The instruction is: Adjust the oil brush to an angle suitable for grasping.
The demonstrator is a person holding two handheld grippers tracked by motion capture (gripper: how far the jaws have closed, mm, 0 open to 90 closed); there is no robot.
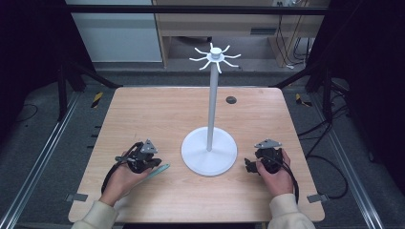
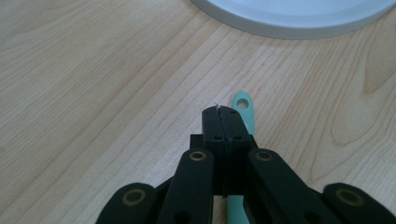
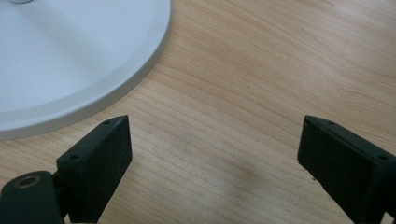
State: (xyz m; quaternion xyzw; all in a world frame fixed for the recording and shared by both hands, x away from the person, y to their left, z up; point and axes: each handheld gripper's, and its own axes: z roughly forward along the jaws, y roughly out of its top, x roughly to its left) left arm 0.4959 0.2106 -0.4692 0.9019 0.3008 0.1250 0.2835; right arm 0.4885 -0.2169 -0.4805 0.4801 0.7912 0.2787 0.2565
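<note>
High view first. Sleeves (image 1: pixel 100 214) at the bottom edge, hands resting low on the table (image 1: pixel 157 114), one each side of the stand (image 1: pixel 211 105). Left gripper (image 1: pixel 152 164) down near the wood, tilted toward the base (image 1: pixel 196 152), with a teal handle (image 1: pixel 162 168) poking out from its tip toward that base. Right gripper (image 1: pixel 249 164) parked just beside the base on the other side, wrist flat, nothing in it. Hooks (image 1: pixel 215 56) way up at the top of the pole, all bare.

Left gripper view next. Black jaws pressed flat together, just a thin seam between them. Teal handle (image 2: pixel 243 103) running underneath and a bit to one side of that seam, its end with the little hole peeking past the tips, pointing at the base rim (image 2: pixel 289 23). Can't tell if actually pinched or just lying on the wood under the jaws. Leaning toward lying, honestly.

Right gripper view last. Jaws wide apart over bare table (image 3: pixel 257 70), base edge (image 3: pixel 70 60) off to one side, nothing between the pads.

Best guess at the step: pick-up of the teal handle, with hanging it on a hook as the goal. If not gripped, calls for opening the left jaws, lining them up square across the handle, then clamping firmly. After that, a long lift up the pole, hole kept free and facing a hook. Probably worth keeping the right one close to steady the base.
</note>
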